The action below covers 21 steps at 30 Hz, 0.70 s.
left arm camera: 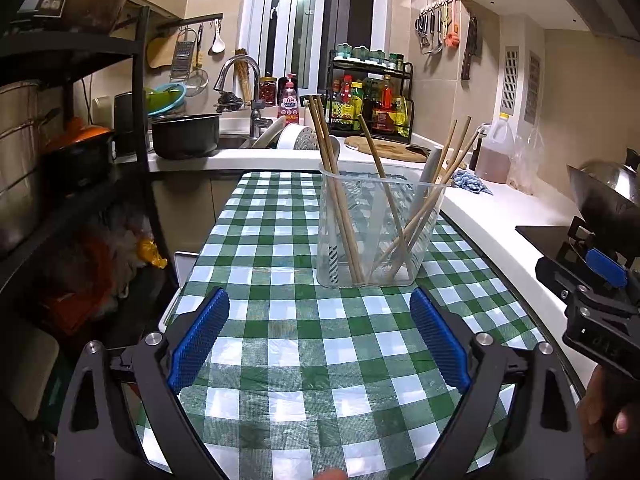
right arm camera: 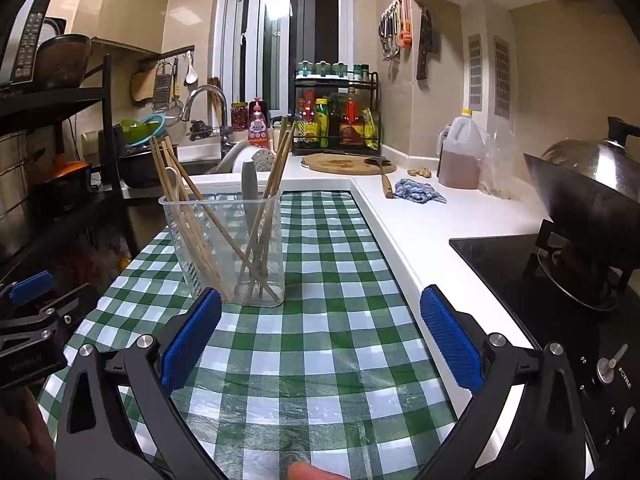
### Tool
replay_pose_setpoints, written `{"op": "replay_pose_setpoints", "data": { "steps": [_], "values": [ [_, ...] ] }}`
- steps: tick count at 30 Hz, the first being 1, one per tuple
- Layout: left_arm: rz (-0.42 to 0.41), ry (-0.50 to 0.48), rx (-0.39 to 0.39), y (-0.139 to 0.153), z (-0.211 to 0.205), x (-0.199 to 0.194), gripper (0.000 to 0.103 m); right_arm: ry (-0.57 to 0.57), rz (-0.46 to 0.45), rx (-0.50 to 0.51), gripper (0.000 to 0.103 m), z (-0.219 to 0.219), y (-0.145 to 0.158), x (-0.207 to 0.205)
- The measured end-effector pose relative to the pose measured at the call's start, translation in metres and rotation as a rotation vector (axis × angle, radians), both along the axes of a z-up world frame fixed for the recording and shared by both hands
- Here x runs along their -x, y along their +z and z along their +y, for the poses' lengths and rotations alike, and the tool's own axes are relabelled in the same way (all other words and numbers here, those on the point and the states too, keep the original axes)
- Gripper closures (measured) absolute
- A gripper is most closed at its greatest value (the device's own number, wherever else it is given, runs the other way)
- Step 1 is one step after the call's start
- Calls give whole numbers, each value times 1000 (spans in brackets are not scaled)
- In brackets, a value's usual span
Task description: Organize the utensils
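Both cameras sit low over the checked surface [left arm camera: 300, 360], each looking forward between its own spread blue pads toward the window wall. The left view has the clear utensil holder [left arm camera: 376, 232] near and right of centre; the right view [right arm camera: 228, 248] has it left of centre

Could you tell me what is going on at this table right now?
A person holds two grippers over the green checked tablecloth. Both the left gripper and right gripper are open and empty. Ahead stands a clear plastic holder with wooden chopsticks and a grey utensil upright inside.
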State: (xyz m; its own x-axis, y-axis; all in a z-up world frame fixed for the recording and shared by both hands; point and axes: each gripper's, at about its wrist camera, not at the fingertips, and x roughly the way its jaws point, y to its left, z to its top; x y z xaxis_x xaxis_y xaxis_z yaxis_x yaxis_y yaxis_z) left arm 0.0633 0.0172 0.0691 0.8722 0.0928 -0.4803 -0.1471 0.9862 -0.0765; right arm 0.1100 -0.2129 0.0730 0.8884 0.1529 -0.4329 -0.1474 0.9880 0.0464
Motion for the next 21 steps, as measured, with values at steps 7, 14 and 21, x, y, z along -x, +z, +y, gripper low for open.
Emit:
{"op": "replay_pose_setpoints", "data": {
  "steps": [7,14,21],
  "values": [
    [-7,9,-3,1,4,2,14,11,-9,21,5,4,0,1],
    [-8,5,-5,2,2,3,14,25,-6,19,5,3,-3,1],
    [-1,0,-8,0,1,4,14,20,2,24,5,4,-6,-1]
  ]
}}
